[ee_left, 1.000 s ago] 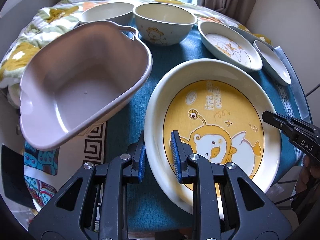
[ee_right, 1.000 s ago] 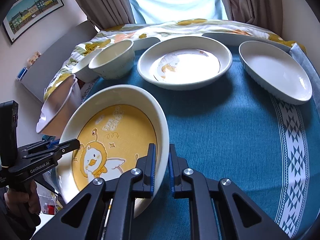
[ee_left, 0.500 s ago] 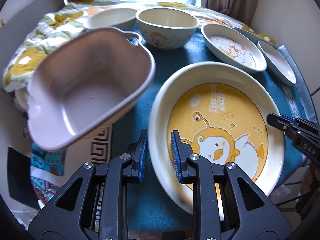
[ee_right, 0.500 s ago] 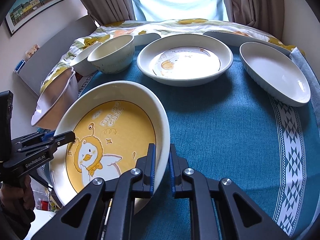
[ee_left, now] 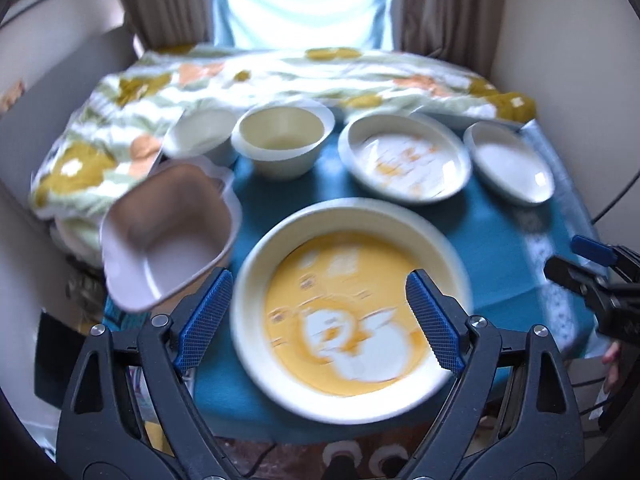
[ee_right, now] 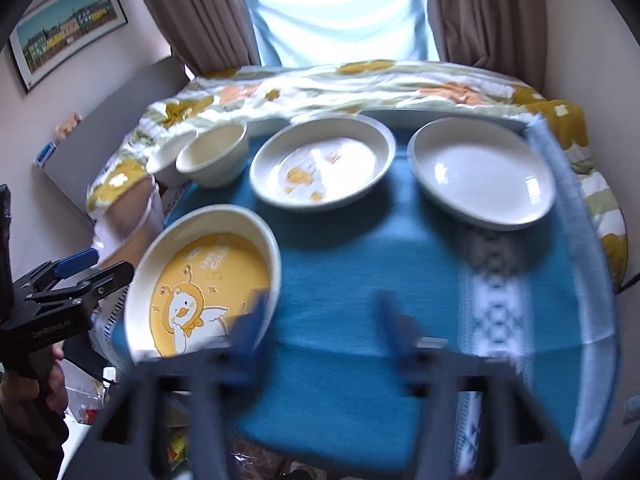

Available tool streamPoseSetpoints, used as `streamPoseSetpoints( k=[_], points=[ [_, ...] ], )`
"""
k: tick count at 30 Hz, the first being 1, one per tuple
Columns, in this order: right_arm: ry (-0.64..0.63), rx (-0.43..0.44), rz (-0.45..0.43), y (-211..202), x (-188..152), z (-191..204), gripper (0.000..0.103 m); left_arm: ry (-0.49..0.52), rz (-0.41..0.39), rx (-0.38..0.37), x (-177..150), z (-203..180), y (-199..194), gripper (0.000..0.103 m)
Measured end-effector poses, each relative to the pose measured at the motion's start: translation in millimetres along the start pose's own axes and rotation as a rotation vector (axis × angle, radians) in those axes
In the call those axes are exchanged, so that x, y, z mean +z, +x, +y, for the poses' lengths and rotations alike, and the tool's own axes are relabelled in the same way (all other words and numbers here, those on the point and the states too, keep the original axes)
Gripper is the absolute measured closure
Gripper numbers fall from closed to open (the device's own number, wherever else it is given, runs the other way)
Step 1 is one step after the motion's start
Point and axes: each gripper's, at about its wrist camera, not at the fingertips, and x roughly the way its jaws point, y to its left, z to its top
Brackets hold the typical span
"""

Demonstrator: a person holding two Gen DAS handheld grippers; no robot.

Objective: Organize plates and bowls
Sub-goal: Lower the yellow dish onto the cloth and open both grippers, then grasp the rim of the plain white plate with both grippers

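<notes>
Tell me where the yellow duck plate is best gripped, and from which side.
Grip the yellow duck plate by its raised rim at the near edge, coming from the table's front: it lies flat on the blue cloth, too wide to span, and that rim sits nearest the open left gripper.

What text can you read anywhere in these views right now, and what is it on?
"GenRobot.AI": white lettering on the black body of the left gripper, soft but legible in the right wrist view.
Lettering above the duck on the yellow plate: too blurred to read in either view.
No other readable text shows.
</notes>
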Motion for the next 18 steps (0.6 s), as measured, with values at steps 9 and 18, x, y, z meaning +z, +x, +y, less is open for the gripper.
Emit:
streamPoseSetpoints(
  k=[9, 18],
  points=[
    [0.006, -0.023, -0.141, -86.6, 20.3, -71.1, 0.000, 0.048, -0.148, -0.090, 65.6, -101.8, -54.5, 0.000],
    [0.133, -0.065, -0.044, -75.6, 56.7, -133.4, 0.000, 0.150, -0.095, -0.239, 138.9, -164.2, -5.7, 0.000]
  ],
)
